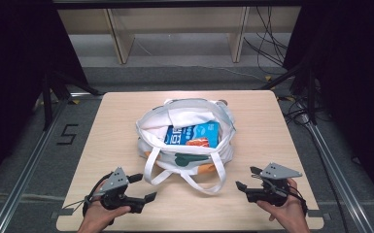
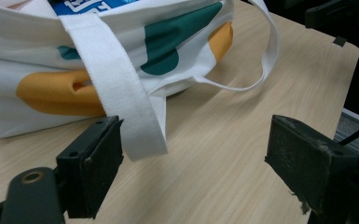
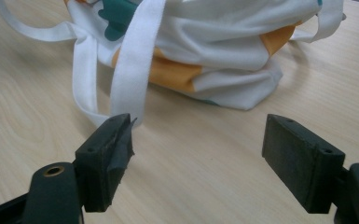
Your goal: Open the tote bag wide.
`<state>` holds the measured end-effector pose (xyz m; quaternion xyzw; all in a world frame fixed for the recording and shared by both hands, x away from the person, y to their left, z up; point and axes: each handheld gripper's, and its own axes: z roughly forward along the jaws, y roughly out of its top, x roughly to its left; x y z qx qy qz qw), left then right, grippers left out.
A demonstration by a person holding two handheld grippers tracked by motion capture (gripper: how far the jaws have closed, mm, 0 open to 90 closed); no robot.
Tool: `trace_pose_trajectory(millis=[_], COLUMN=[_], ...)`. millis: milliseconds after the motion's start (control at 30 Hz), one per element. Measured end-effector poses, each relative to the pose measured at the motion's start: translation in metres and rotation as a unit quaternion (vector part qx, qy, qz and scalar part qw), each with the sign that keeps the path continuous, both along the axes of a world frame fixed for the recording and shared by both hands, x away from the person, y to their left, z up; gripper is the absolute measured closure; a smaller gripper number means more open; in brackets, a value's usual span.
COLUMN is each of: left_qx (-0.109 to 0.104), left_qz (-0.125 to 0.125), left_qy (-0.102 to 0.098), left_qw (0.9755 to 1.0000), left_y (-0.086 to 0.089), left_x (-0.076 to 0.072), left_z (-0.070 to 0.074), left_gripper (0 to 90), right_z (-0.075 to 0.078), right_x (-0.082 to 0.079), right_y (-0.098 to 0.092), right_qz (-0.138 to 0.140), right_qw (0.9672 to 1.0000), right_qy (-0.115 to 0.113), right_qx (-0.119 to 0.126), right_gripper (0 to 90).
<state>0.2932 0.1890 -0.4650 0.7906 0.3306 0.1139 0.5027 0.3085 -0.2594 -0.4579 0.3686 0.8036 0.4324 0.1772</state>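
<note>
Both tongs spread and empty, flanking the tote's straps

Nearest the table's (image 1: 272,121) front edge, the left gripper (image 1: 143,187) sits at about 7 o'clock and the right gripper (image 1: 247,178) at about 5, jaws wide apart, pinching nothing. Between them the white straps (image 1: 209,182) loop toward 6 o'clock; the left one's near end (image 2: 135,130) lies just beside the left gripper's jaw, likely the closer reach. Beyond, mid-table, sits the open tote bag (image 1: 187,131), a blue packet (image 1: 194,136) inside.
</note>
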Motion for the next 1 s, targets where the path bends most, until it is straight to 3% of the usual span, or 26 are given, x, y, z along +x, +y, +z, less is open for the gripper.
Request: trace_pose_trajectory(millis=[133, 167, 267, 333, 367, 400, 467, 500, 533, 567, 700, 733, 767, 800, 900, 933, 1000], left_qx=[0.001, 0.002, -0.003, 0.003, 0.018, 0.016, 0.011, 0.014, 0.017, 0.020, 0.031, 0.022, 0.027, 0.037, 0.035, 0.032, 0.031], left_qz=[-0.006, 0.004, 0.001, 0.003, -0.001, -0.003, 0.008, 0.008, 0.010, 0.004, 0.003, 0.008, 0.005, -0.001, -0.001, 0.006, 0.007], left_qy=[-0.013, -0.006, -0.006, -0.009, -0.015, -0.019, -0.007, -0.006, -0.005, -0.006, -0.008, -0.001, -0.005, -0.012, -0.009, -0.001, -0.001], left_qw=[0.9999, 1.0000, 1.0000, 1.0000, 0.9997, 0.9997, 0.9999, 0.9998, 0.9998, 0.9998, 0.9995, 0.9997, 0.9996, 0.9992, 0.9994, 0.9995, 0.9995], left_y=[0.001, 0.000, -0.001, -0.001, 0.001, 0.001, 0.000, 0.001, 0.001, 0.001, 0.001, 0.000, 0.001, 0.002, 0.001, 0.000, 0.000], left_x=[-0.003, -0.006, -0.010, -0.012, -0.012, -0.013, -0.016, -0.016, -0.017, -0.017, -0.017, -0.017, -0.017, -0.015, -0.016, -0.017, -0.017], left_z=[-0.006, -0.007, -0.012, -0.015, -0.016, -0.017, -0.020, -0.020, -0.021, -0.023, -0.024, -0.024, -0.024, -0.024, -0.025, -0.026, -0.026], left_gripper=[17.4, 17.3, 17.3, 17.3, 17.3, 17.3, 17.3, 17.3, 17.3, 17.3, 17.3, 17.3, 17.3, 17.3, 17.3, 17.3, 17.3], right_z=[-0.005, -0.007, -0.010, -0.013, -0.014, -0.015, -0.016, -0.016, -0.018, -0.018, -0.024, -0.025, -0.026, -0.028, -0.029, -0.030, -0.030], right_x=[-0.007, -0.008, -0.014, -0.018, -0.019, -0.021, -0.024, -0.028, -0.027, -0.031, -0.035, -0.036, -0.040, -0.037, -0.041, -0.039, -0.039], right_y=[-0.001, -0.002, -0.003, -0.003, -0.004, -0.005, -0.006, -0.006, -0.008, -0.008, -0.011, -0.011, -0.010, -0.012, -0.011, -0.012, -0.012], right_qz=[-0.001, 0.007, 0.006, 0.003, 0.005, 0.005, 0.005, -0.004, 0.005, -0.003, 0.003, 0.004, -0.005, 0.012, 0.005, 0.017, 0.015], right_qw=[1.0000, 1.0000, 0.9999, 1.0000, 1.0000, 1.0000, 1.0000, 0.9998, 1.0000, 0.9999, 0.9999, 0.9998, 0.9994, 0.9998, 0.9994, 0.9995, 0.9995], right_qy=[0.003, -0.003, 0.001, 0.002, 0.000, 0.006, -0.001, 0.018, 0.001, 0.015, 0.009, 0.016, 0.033, 0.014, 0.033, 0.026, 0.024], right_qx=[0.005, 0.005, -0.008, -0.005, -0.007, -0.005, -0.006, 0.000, -0.005, -0.001, -0.006, -0.006, -0.002, -0.008, -0.001, -0.009, -0.011], right_gripper=[22.5, 21.8, 21.1, 20.6, 20.6, 20.5, 20.1, 19.9, 19.9, 19.9, 19.8, 19.8, 19.7, 19.7, 19.6, 19.6, 19.7])
